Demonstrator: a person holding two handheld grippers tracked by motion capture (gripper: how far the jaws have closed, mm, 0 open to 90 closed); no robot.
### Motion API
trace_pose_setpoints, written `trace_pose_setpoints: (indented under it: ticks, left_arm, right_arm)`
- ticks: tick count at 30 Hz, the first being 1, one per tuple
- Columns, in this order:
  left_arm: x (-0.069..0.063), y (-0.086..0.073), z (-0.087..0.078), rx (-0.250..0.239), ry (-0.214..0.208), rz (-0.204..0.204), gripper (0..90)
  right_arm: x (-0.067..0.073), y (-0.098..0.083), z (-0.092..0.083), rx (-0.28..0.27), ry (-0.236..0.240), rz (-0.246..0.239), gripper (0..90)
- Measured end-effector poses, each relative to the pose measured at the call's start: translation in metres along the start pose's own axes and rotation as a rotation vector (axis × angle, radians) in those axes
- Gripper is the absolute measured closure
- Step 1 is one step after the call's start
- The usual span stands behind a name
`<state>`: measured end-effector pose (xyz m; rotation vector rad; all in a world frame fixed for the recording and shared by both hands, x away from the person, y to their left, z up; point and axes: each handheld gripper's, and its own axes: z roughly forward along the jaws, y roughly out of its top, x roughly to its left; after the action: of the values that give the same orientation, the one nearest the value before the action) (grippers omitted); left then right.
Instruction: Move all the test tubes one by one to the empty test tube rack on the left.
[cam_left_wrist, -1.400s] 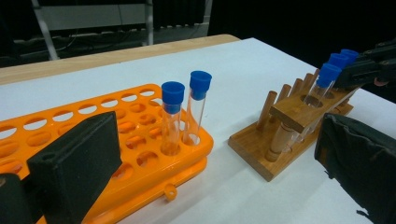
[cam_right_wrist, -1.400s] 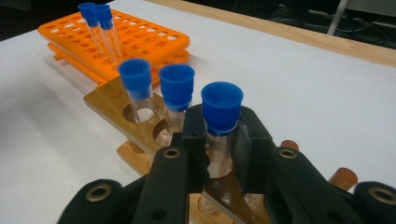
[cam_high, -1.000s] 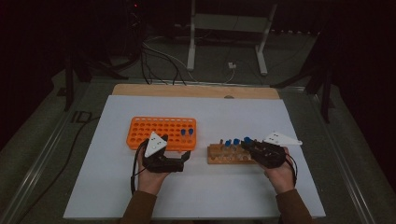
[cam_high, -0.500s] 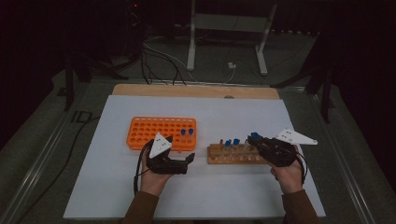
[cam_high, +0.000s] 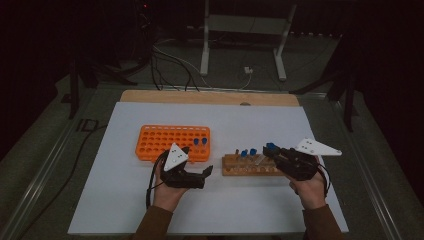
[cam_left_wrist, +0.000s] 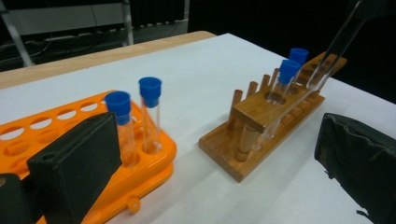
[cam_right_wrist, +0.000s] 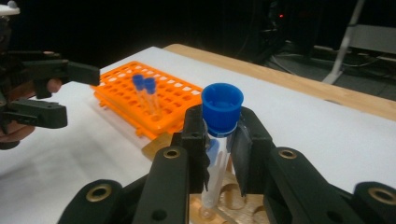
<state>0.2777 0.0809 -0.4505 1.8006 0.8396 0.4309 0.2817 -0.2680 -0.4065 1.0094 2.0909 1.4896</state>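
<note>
Gripping a blue-capped test tube (cam_right_wrist: 219, 140) (tilted), the right tongs (cam_right_wrist: 218, 154) hang above the wooden rack (cam_high: 250, 165); left tongs (cam_high: 202, 175) gape empty beside the orange rack (cam_high: 172, 142).

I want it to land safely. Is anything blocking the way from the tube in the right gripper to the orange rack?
Nothing blocks the tube on its way to the orange rack. The left gripper sits nearer the person, beside that path.
</note>
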Motion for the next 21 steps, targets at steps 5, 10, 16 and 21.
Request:
trace_pose_setpoints:
  ticks: [5, 10, 16, 21]
  left_arm:
    - [-0.01, 0.003, 0.003, 0.0, -0.023, 0.012, 1.5]
    - [-0.023, 0.009, 0.011, 0.01, -0.069, 0.029, 1.5]
    - [-0.042, 0.016, 0.022, 0.021, -0.124, 0.067, 6.6]
    - [-0.056, 0.018, 0.033, 0.039, -0.14, 0.112, 16.0]
  right_arm:
    - [0.009, 0.0, 0.006, 0.019, 0.03, -0.018, 76.8]
    - [0.017, -0.002, 0.014, 0.041, 0.067, -0.03, 76.8]
    - [0.028, -0.003, 0.021, 0.06, 0.098, -0.047, 76.7]
    - [0.035, -0.002, 0.024, 0.065, 0.118, -0.056, 76.7]
